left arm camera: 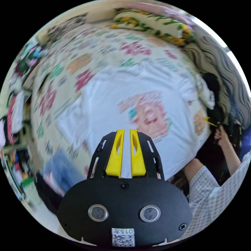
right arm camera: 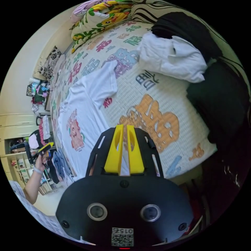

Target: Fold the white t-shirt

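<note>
White cotton, printed on the chest with a pink cartoon figure: the t-shirt [left arm camera: 136,104] lies spread flat and face up on the bed cover [right arm camera: 154,86], sleeves out to either side, its hem reaching the cover's near edge. In the right gripper view the same t-shirt [right arm camera: 83,109] runs lengthwise along that edge, one sleeve pointing toward the middle of the bed.

The cover under the shirt is a cream quilt with large coloured characters in pink, green, orange and blue. Beyond the shirt's collar end sits a folded yellow-and-green floral duvet [right arm camera: 104,18]. Well apart from the shirt, on the far side of the bed, a crumpled white garment [right arm camera: 172,57] rests against a heap of black clothing [right arm camera: 217,99].

The left gripper [left arm camera: 126,153] hangs over the shirt's lower half, its yellow jaws brought close together with a narrow slit between them and nothing clamped; the left gripper view is smeared with motion blur. The right gripper [right arm camera: 124,150] hovers above the bed's edge just beside the shirt's hem, jaws likewise nearly together and empty.

In the left gripper view a hand [left arm camera: 222,136] with a checked sleeve holds the other tool off the shirt's side. In the right gripper view a hand [right arm camera: 40,160] grips a yellow-tipped tool past the shirt, before cluttered shelves [right arm camera: 18,162].
</note>
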`<state>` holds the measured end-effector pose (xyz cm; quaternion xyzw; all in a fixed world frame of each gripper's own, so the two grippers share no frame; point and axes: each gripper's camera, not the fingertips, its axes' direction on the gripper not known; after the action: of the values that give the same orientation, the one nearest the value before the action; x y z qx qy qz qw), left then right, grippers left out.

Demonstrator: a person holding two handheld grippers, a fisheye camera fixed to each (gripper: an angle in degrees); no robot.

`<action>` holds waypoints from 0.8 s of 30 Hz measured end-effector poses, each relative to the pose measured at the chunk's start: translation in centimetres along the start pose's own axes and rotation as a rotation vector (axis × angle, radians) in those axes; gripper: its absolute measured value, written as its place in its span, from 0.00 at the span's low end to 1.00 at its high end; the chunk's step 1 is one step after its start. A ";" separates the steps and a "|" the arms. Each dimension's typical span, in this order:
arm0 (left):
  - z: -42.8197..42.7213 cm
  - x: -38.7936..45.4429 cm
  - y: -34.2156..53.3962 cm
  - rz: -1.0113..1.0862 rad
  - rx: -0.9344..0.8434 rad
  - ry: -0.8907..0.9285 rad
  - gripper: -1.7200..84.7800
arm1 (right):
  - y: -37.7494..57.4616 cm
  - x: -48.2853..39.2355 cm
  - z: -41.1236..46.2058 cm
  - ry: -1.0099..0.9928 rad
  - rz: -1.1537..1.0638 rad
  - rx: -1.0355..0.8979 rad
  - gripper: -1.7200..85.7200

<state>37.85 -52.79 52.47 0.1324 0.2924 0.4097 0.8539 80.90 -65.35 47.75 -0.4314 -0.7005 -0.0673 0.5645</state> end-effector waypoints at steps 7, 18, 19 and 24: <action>10.9 20.0 -21.6 0.624 0.072 0.202 0.12 | -5.8 1.0 3.1 -0.127 0.130 0.005 0.12; 28.1 31.8 -30.1 0.903 -0.244 0.105 0.03 | -5.6 3.7 3.0 -0.380 0.234 0.079 0.03; 28.1 31.3 -30.2 0.893 -0.233 0.126 0.03 | -5.6 3.6 2.9 -0.377 0.221 0.080 0.03; 25.3 25.4 -30.0 0.808 -0.019 0.304 0.02 | -4.1 2.0 1.1 -0.380 0.117 0.142 0.01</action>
<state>84.39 -51.63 48.66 0.1665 0.3358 0.7288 0.5731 77.30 -66.20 50.71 -0.4354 -0.7710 0.0976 0.4543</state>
